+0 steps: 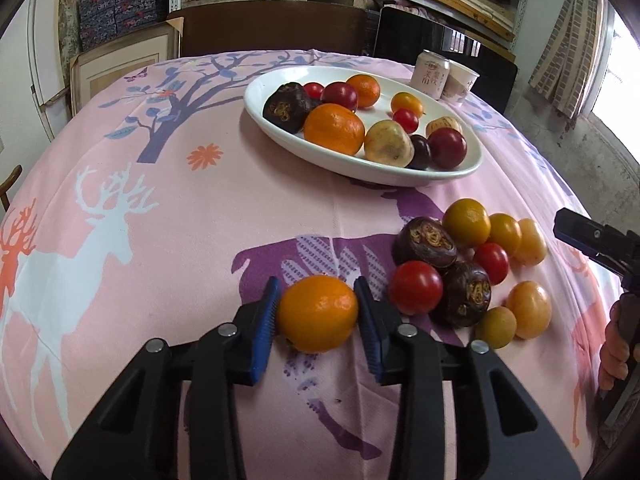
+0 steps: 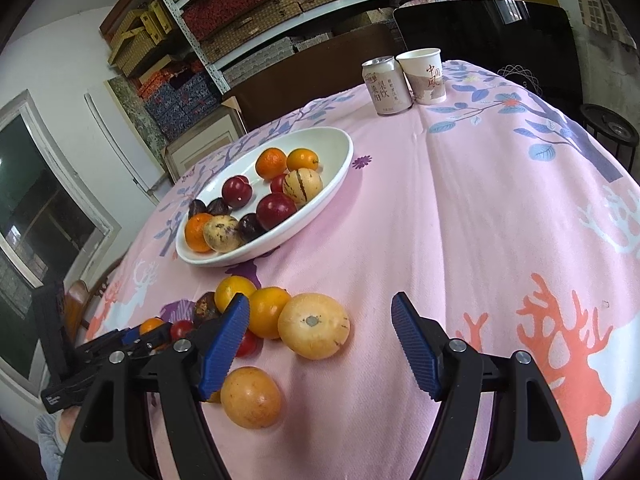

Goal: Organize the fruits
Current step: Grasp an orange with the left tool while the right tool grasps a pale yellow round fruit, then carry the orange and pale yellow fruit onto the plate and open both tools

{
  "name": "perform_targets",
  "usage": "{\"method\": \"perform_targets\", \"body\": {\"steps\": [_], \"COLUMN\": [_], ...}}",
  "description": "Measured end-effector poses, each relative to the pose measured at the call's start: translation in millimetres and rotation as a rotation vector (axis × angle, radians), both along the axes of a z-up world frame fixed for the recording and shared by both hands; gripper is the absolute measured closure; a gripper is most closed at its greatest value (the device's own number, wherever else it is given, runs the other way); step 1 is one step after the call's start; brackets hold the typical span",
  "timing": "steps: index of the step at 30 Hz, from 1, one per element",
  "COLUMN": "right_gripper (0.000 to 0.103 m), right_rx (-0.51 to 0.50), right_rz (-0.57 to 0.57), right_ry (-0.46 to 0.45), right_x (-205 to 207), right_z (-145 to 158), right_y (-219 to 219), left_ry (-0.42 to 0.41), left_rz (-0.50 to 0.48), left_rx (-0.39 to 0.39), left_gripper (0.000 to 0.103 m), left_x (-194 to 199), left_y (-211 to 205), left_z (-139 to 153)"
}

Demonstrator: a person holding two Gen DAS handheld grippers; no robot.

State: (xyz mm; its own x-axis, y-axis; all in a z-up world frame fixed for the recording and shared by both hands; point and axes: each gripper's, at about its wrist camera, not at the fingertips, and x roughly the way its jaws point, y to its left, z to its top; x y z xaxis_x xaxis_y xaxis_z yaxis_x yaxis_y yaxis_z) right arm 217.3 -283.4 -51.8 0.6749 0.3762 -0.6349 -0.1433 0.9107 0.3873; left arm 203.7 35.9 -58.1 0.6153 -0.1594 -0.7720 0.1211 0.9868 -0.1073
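A white oval dish (image 1: 256, 110) (image 2: 340, 168) holds several fruits: oranges, red plums, dark water chestnuts, pale melons. A loose pile of fruit (image 1: 464, 264) (image 2: 256, 312) lies on the pink cloth in front of it. My left gripper (image 1: 316, 308) has its blue pads against both sides of an orange (image 1: 318, 314), low over the cloth to the left of the pile. My right gripper (image 2: 320, 340) is open and empty, to the right of the pile; a pale yellow melon (image 2: 314, 326) lies just inside its left finger. It also shows in the left wrist view (image 1: 592, 240).
A drink can (image 1: 432, 74) (image 2: 386, 86) and a paper cup (image 1: 460, 84) (image 2: 426, 76) stand at the table's far side. Shelves with boxes (image 2: 248, 12) and a dark chair back (image 1: 272, 28) are behind the table.
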Motion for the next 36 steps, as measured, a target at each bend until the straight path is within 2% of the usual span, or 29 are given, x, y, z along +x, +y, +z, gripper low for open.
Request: {"method": "perform_targets", "body": {"steps": [6, 12, 15, 17, 19, 26, 36], "right_gripper": [0.029, 0.030, 0.043, 0.056, 0.060, 0.060, 0.060], "right_rx": [-0.042, -0.117, -0.145, -0.140, -0.124, -0.124, -0.102], "right_rz": [0.010, 0.021, 0.061, 0.078, 0.095, 0.070, 0.038], "right_ry": [0.061, 0.066, 0.059, 0.056, 0.059, 0.023, -0.002], "right_x": [5.2, 8.0, 8.4, 8.4, 8.2, 2.0, 0.0], "right_z": [-12.1, -19.7, -21.4, -21.8, -22.6, -15.8, -9.2], "right_y": [4.9, 14.9, 24.2, 26.1, 26.3, 24.4, 15.1], "left_ry": [-0.001, 0.001, 0.001, 0.001, 0.001, -0.018, -0.129], "left_rz": [0.000, 0.000, 0.000, 0.000, 0.000, -0.001, 0.020], "left_rx": [0.005, 0.008, 0.010, 0.010, 0.012, 0.029, 0.094], "left_gripper": [0.066, 0.066, 0.066, 0.066, 0.066, 0.066, 0.066], "left_x": [-0.3, -0.2, 0.3, 0.3, 0.3, -0.4, -13.6], "left_y": [-0.6, -1.7, -1.7, -1.8, -2.0, -5.2, -11.4], "left_z": [-0.1, -0.7, -1.1, -1.1, -1.0, 0.5, 17.7]}}
